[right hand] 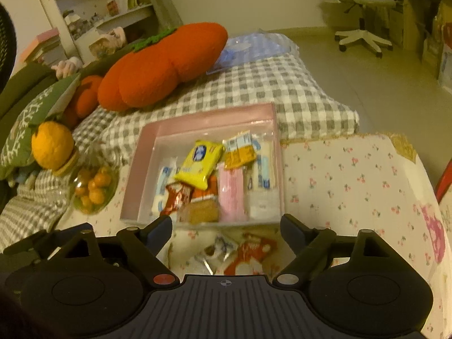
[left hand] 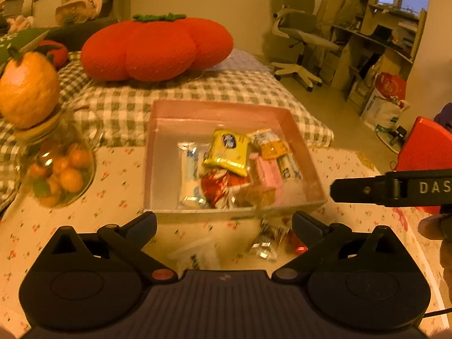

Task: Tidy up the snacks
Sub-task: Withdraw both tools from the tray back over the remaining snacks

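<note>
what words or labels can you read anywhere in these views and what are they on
"DAS", cut off at the picture's edge: on the black arm of the right hand-held gripper in the left wrist view.
Yellow snack packet in the pink plastic box: blue logo, blurred.
Red paper bag: mark unreadable.

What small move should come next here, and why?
Probably lower the right gripper onto the red packet lying on the tablecloth in front of the pink box. Its jaws stand open and empty, most snacks already sit in the box, and a few wrappers, that packet among them, remain outside its near wall.
</note>
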